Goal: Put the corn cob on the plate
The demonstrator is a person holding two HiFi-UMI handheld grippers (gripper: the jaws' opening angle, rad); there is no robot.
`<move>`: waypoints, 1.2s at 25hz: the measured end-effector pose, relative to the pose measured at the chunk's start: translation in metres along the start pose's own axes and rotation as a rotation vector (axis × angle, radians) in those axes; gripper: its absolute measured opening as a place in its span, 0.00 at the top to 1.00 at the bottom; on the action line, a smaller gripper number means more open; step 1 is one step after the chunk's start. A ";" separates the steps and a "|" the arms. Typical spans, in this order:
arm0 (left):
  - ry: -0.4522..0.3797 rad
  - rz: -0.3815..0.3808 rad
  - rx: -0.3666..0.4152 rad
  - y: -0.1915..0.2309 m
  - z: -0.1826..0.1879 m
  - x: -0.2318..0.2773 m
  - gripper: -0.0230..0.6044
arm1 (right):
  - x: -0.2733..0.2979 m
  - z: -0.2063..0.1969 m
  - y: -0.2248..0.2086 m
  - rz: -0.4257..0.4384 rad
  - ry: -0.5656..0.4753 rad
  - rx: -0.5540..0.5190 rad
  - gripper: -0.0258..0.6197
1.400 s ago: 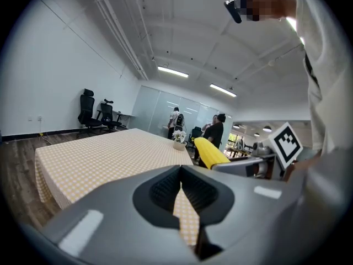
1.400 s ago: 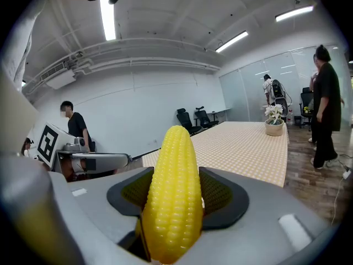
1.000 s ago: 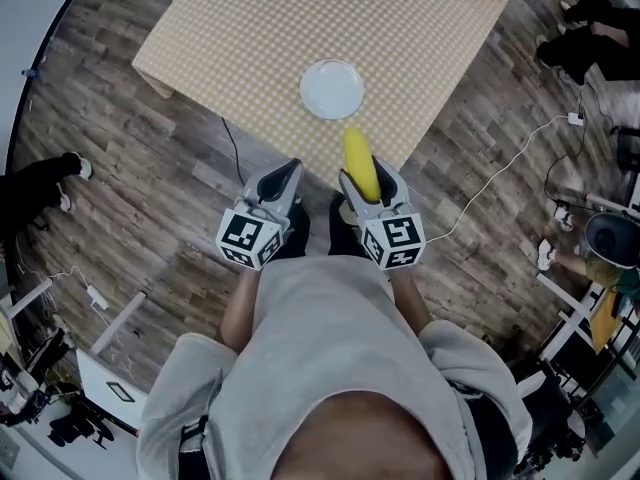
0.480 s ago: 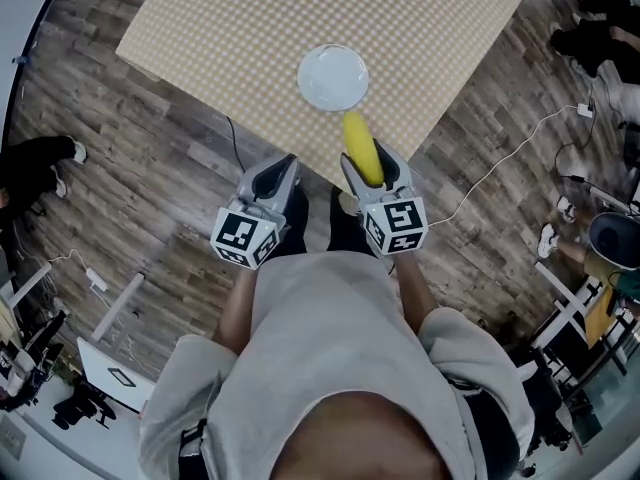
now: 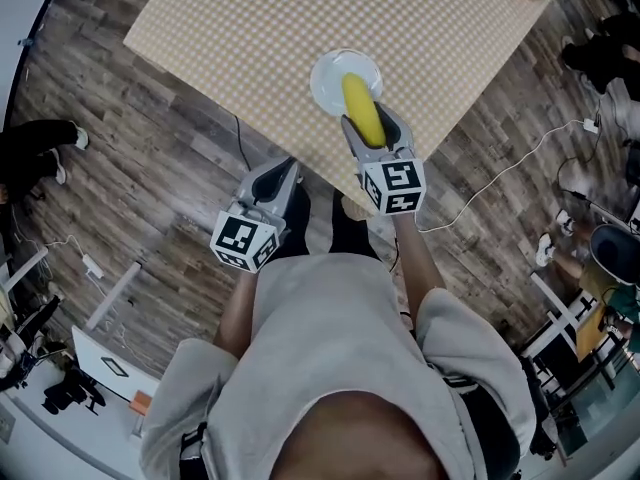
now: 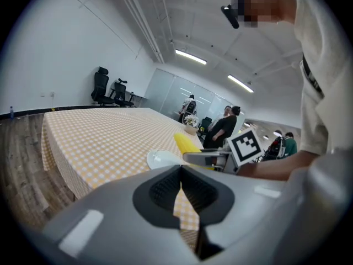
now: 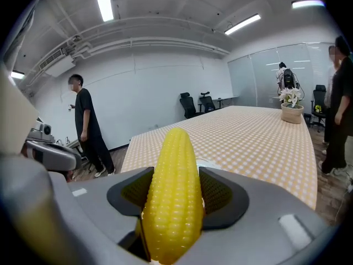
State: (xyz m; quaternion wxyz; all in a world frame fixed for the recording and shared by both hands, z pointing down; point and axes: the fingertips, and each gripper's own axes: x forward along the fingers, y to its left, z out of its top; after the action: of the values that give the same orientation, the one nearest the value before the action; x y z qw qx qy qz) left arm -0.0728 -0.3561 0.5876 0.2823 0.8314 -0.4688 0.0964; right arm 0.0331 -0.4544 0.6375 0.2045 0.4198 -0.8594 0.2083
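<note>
Over the plate (image 5: 328, 76) near the surface's (image 5: 300, 18) edge, your right gripper (image 5: 370, 126) clamps the corn cob (image 5: 361, 106) lengthwise, seemingly so it can go down flat, while your left gripper (image 5: 277, 176), closed and empty, waits off the surface, out of the way.

Wood-plank floor (image 5: 150, 198), checkered-cloth table (image 5: 250, 28), white walls (image 7: 154, 87), ceiling strip lights (image 7: 242, 22), office chairs (image 6: 102, 87), glass partition (image 7: 259, 70).

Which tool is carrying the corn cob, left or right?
The right tool: its jaws clamp the yellow corn cob, held over the white plate. The left tool is shut and empty, over the floor short of the table.
</note>
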 end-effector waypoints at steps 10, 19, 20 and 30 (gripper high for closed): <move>0.012 0.035 -0.020 0.013 -0.008 -0.012 0.95 | 0.052 0.008 -0.017 -0.012 0.013 -0.030 0.56; 0.014 0.045 -0.029 0.016 -0.011 -0.017 0.95 | 0.076 0.000 -0.018 -0.022 0.057 -0.050 0.56; 0.015 0.046 -0.031 0.017 -0.011 -0.018 0.95 | 0.078 -0.002 -0.017 -0.026 0.065 -0.055 0.56; 0.017 0.053 -0.041 0.022 -0.016 -0.022 0.95 | 0.087 -0.018 -0.014 -0.069 0.122 -0.156 0.56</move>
State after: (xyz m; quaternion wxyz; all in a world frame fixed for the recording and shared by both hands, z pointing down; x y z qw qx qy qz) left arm -0.1018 -0.3398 0.6000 0.3005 0.8120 -0.4900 0.1015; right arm -0.0013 -0.5085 0.7012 0.2956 0.4185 -0.8439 0.1589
